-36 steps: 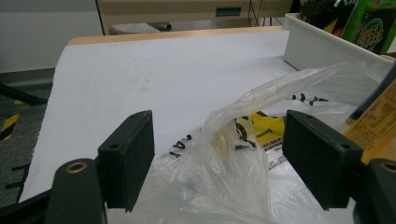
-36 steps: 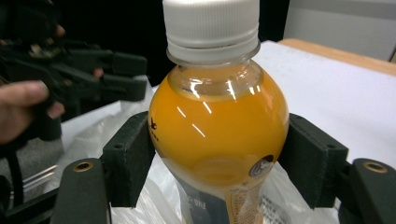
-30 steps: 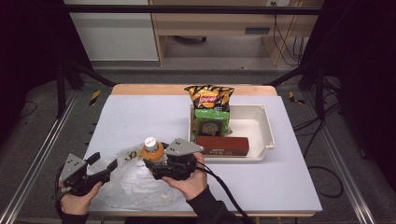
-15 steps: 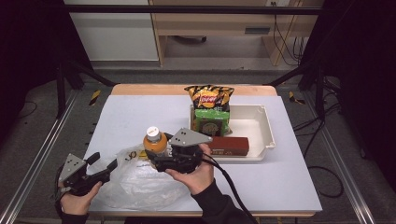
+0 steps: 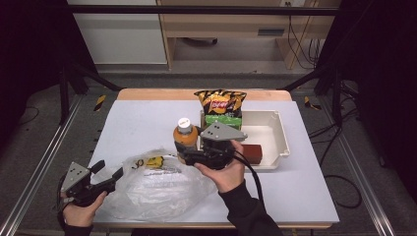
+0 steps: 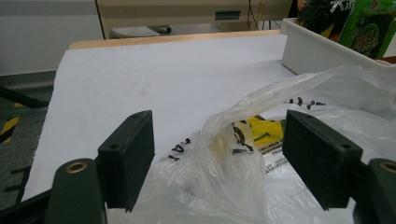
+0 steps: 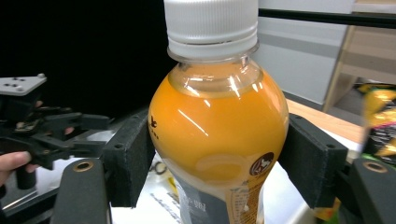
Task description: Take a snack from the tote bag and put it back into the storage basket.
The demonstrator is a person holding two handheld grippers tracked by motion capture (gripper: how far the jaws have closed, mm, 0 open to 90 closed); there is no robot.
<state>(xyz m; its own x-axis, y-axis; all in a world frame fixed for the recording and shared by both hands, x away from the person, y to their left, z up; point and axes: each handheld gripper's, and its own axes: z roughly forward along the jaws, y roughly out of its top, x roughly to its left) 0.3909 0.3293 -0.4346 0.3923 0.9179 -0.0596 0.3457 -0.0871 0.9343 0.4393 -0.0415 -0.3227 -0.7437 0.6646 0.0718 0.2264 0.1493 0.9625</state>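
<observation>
The clear plastic bottle of orange drink with a white screw cap (image 7: 217, 126) stands upright between the jaws of the right gripper (image 5: 199, 155), which press on its lower body from both sides; in the high view the bottle (image 5: 185, 139) sits just above the far edge of the crumpled clear plastic bag with black and yellow print (image 5: 157, 184), next to the left wall of the white rectangular plastic tray (image 5: 278, 135). The pads (image 7: 130, 156) meet the bottle where it narrows toward the label, so my guess is that the smooth, rounded wall could slide or tip if the hand tilts, and a heavy full bottle would swing at the neck. The left gripper (image 5: 105, 179) rests at the near left corner of the white table (image 5: 137, 118) with its jaws apart, a raised fold of the bag (image 6: 233, 154) standing between them, not pinched. If that fold is not caught, the mouth of the bag will likely stay flat and the bottle would land on top of the film. In the tray stand an orange-and-black chip bag (image 5: 221, 102), a green packet (image 5: 222, 119) and a dark red box (image 5: 252, 152), close enough to be knocked by a wide swing.
</observation>
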